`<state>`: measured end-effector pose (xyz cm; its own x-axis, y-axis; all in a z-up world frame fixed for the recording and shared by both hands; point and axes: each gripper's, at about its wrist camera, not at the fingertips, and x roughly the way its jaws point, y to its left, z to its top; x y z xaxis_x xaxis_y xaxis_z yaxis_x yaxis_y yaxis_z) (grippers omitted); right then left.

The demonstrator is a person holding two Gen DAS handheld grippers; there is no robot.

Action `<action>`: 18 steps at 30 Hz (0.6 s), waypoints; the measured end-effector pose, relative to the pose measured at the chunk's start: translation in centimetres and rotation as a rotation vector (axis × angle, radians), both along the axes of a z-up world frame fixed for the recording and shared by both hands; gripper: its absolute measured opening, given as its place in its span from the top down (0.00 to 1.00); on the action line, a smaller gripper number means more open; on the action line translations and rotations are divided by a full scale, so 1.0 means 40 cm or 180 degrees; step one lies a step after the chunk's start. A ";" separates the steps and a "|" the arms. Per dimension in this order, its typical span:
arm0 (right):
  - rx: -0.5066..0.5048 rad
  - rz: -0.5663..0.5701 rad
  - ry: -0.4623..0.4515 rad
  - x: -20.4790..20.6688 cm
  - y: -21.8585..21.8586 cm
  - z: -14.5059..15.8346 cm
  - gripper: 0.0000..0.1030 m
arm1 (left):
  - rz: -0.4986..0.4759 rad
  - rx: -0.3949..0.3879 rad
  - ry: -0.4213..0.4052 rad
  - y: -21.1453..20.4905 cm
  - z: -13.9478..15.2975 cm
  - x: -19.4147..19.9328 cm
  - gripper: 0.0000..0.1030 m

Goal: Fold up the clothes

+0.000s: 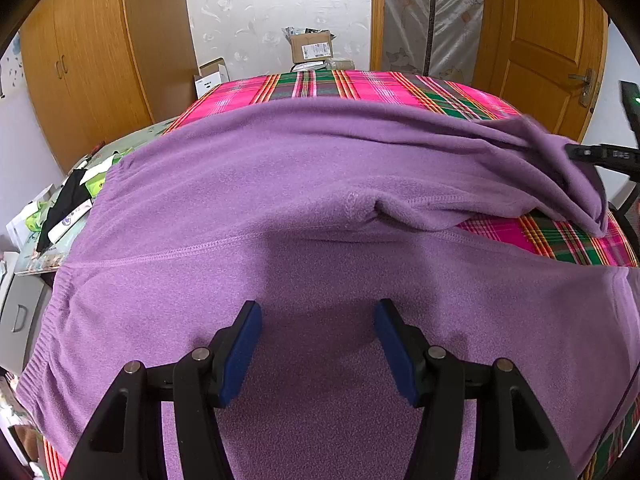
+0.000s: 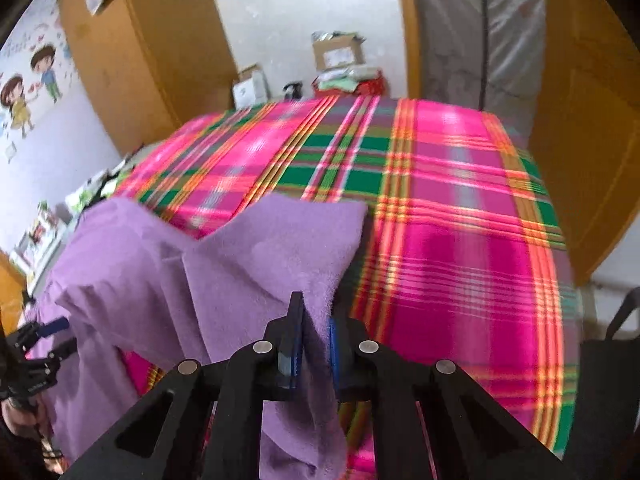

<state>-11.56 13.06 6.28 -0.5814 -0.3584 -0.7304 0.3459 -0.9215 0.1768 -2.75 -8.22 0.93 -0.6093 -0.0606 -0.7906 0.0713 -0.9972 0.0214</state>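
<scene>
The purple fleece (image 1: 304,184) lay spread over the plaid cloth (image 1: 360,88) that covered the surface, and it took nearly the whole near part of it. One seam ran across the fleece from the left edge toward the middle. A ribbed hem lay at the left edge of the surface. On the right side a part of the fleece was lifted off the cloth and pulled up into a bunch, with folds that ran toward it.

The right gripper (image 2: 316,344) held this lifted part. Its fingers (image 2: 294,340) were narrow and pressed on a fold of fleece between the blue pads; the cloth hung down below them. The view of this gripper was blurred. In the left view the same gripper showed as a black piece at the right edge, touching the bunch.

The left gripper (image 1: 318,344) hung above the near part of the fleece. Its fingers (image 1: 244,352) stood wide, with nothing between them, and their shadow fell on the fleece.

The far and right part of the plaid cloth was bare. Papers and a black thing (image 1: 64,204) lay beside the left edge. Behind the surface stood a box (image 1: 312,46) by the wall, a wardrobe (image 1: 92,52) at the left and a door (image 1: 548,40) at the right.
</scene>
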 end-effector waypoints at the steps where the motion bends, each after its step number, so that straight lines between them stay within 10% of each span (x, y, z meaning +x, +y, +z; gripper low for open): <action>1: -0.0020 -0.0117 0.0045 0.016 0.024 0.009 0.90 | 0.0001 0.0003 0.0000 0.000 0.000 0.000 0.41; 8: -0.0171 -0.0999 0.0103 0.149 0.215 0.026 0.92 | 0.0000 0.0022 -0.0003 -0.005 0.001 -0.004 0.41; 16: -0.0159 -0.0911 -0.0292 0.206 0.250 -0.034 0.88 | 0.0003 0.0044 -0.0006 -0.006 0.000 -0.007 0.41; 18: -0.0151 -0.0804 -0.0292 0.209 0.244 -0.035 0.70 | 0.0003 0.0050 -0.0007 -0.007 0.000 -0.008 0.41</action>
<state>-3.19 22.81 4.90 -0.5890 -0.2454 -0.7700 0.0866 -0.9665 0.2418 -3.05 -8.51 0.91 -0.6076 -0.0487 -0.7927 0.0722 -0.9974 0.0059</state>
